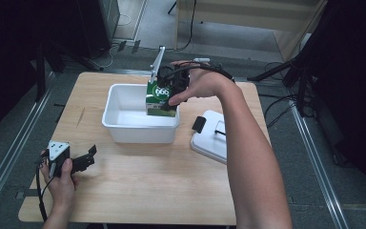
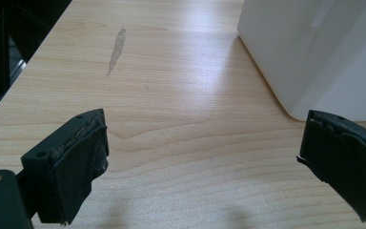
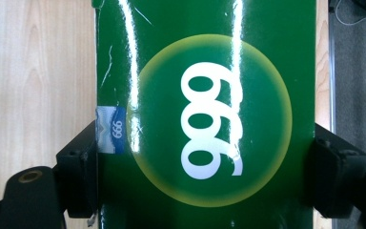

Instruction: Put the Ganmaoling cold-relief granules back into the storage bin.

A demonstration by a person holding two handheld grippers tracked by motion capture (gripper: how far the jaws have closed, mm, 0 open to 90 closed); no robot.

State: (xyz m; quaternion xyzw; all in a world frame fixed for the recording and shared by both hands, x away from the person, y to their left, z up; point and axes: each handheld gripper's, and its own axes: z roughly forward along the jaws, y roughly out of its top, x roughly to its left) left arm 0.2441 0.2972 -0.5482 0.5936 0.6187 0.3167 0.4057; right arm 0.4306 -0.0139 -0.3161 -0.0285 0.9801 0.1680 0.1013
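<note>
- The right claw (image 1: 171,86) is clamped on a green carton (image 1: 162,99), one jaw pressed flat against each of the carton's two opposite sides; in the right gripper view the black jaws sit tight against the left and right edges of the green carton (image 3: 205,119).
- The carton carries a pale yellow-green circle with a white "666" printed in it, and a small blue label at its edge touches the left-hand jaw in the right gripper view.
- The carton stands roughly upright at the far right corner of the white tub (image 1: 124,129), its lower part below the tub's rim; whether it rests on the tub's floor I cannot tell.
- The tub sits toward 12 o'clock of the tabletop's (image 1: 162,191) middle.
- A white lid (image 1: 209,143) with a black clip lies flat on the tabletop at about 3 o'clock from the tub, just beside it and apart from it.
- The left claw (image 1: 88,157) is spread wide and holds nothing; in the left gripper view its jaws stand far apart over bare wood, touching no object.
- The left claw rests low near the tabletop at about 8 o'clock from the tub, its jaws pointing toward the tub's near wall (image 2: 314,57), which stands just beyond the right-hand jaw.
</note>
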